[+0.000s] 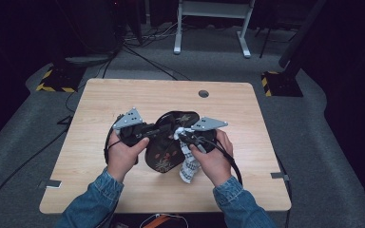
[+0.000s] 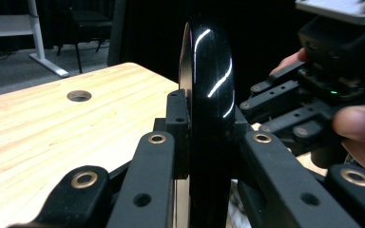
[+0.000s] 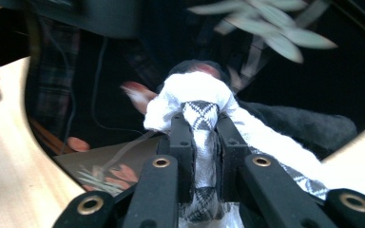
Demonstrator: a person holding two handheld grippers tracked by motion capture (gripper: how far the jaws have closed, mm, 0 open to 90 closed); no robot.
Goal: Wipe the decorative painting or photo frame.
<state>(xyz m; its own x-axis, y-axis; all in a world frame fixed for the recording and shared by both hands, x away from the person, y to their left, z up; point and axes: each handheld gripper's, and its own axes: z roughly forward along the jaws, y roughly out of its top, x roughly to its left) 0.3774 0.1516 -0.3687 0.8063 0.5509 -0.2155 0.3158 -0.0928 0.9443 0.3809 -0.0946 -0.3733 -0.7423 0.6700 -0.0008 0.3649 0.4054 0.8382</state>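
Note:
A glossy black plate (image 1: 168, 142) with leaf and flower patterns is held tilted over the middle of the wooden table (image 1: 123, 95). My left gripper (image 1: 159, 130) is shut on its rim; in the left gripper view the plate (image 2: 209, 95) stands edge-on between the jaws of the left gripper (image 2: 208, 137). My right gripper (image 1: 180, 137) is shut on a white cloth (image 1: 189, 164) with a black check pattern. In the right gripper view the bunched cloth (image 3: 197, 95) between the jaws of the right gripper (image 3: 203, 128) presses against the plate's shiny face (image 3: 285, 61).
A round cable hole (image 1: 203, 93) sits near the table's far edge. Beyond the table stand a white desk frame (image 1: 209, 28) and dark stands with yellow-black striped bases (image 1: 57, 78). Cables trail over the grey floor. The person's denim sleeves (image 1: 95, 199) enter from below.

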